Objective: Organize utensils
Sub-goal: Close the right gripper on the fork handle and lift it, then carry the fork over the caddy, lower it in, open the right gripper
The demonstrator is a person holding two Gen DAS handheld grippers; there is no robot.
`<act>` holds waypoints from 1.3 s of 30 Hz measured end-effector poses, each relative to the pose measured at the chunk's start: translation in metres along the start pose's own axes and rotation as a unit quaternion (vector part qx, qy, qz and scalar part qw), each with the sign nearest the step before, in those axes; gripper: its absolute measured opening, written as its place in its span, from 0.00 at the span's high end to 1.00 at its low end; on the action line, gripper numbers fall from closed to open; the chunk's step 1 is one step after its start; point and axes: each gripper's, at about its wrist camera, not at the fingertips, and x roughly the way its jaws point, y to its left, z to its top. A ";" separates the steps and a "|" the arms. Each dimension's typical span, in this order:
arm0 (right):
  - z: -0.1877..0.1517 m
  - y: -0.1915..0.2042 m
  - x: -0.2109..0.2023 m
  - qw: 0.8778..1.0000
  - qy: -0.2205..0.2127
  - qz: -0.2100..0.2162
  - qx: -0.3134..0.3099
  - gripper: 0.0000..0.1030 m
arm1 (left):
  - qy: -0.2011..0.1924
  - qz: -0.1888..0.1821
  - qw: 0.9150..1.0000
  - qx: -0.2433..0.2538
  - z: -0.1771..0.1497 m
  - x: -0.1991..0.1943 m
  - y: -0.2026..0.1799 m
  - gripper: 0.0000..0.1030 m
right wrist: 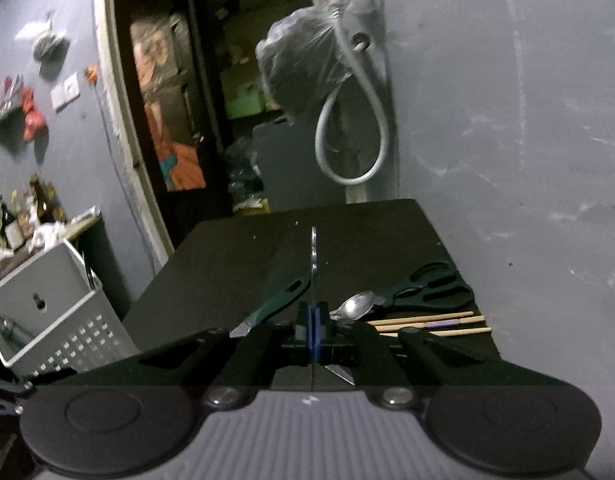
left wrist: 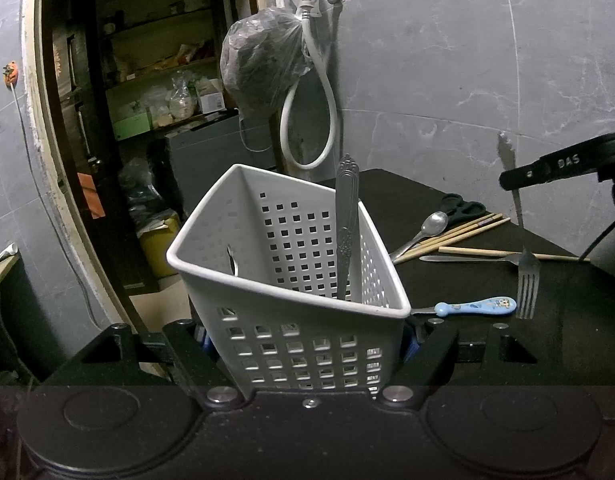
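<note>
The white perforated utensil basket [left wrist: 291, 280] is clamped by its sides between the left gripper [left wrist: 307, 344] fingers, tilted, at the table's [left wrist: 567, 340] left edge; an ornate metal handle [left wrist: 346, 232] stands inside it. The right gripper [right wrist: 313, 332] is pinched fully closed on a fork [left wrist: 527, 280], held above the table with tines down. On the table lie a blue-handled utensil [left wrist: 473, 307], a spoon [left wrist: 427, 229], chopsticks [left wrist: 467, 232], scissors [right wrist: 431, 286] and a green-handled knife [right wrist: 277, 304].
</note>
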 end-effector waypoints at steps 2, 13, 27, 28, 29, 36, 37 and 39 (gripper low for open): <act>-0.002 -0.002 -0.003 1.000 -0.006 -0.003 0.007 0.98 | 0.000 0.000 1.000 0.000 0.000 0.000 0.000 0.23; -0.006 -0.001 -0.015 0.999 -0.021 -0.009 0.022 0.98 | 0.001 -0.003 1.000 0.001 0.001 0.001 0.000 0.23; 0.016 0.022 -0.034 0.998 -0.060 0.009 -0.007 0.98 | 0.001 -0.002 1.000 0.001 0.001 0.000 0.000 0.23; 0.020 0.024 -0.037 0.998 -0.068 0.012 -0.009 0.98 | 0.001 -0.002 1.000 0.001 0.001 0.000 0.000 0.23; 0.024 0.026 -0.040 0.997 -0.075 0.016 -0.011 0.98 | 0.001 -0.002 1.000 0.001 0.001 0.000 0.000 0.23; 0.055 0.043 -0.061 0.990 -0.128 0.055 -0.025 0.98 | 0.000 -0.002 1.000 0.001 0.001 0.000 0.000 0.23; 0.059 0.047 -0.063 0.989 -0.134 0.063 -0.029 0.98 | 0.000 -0.002 1.000 0.001 0.001 0.000 0.000 0.23; 0.067 0.053 -0.064 0.987 -0.141 0.073 -0.039 0.98 | 0.000 -0.002 1.000 0.001 0.001 0.000 0.000 0.23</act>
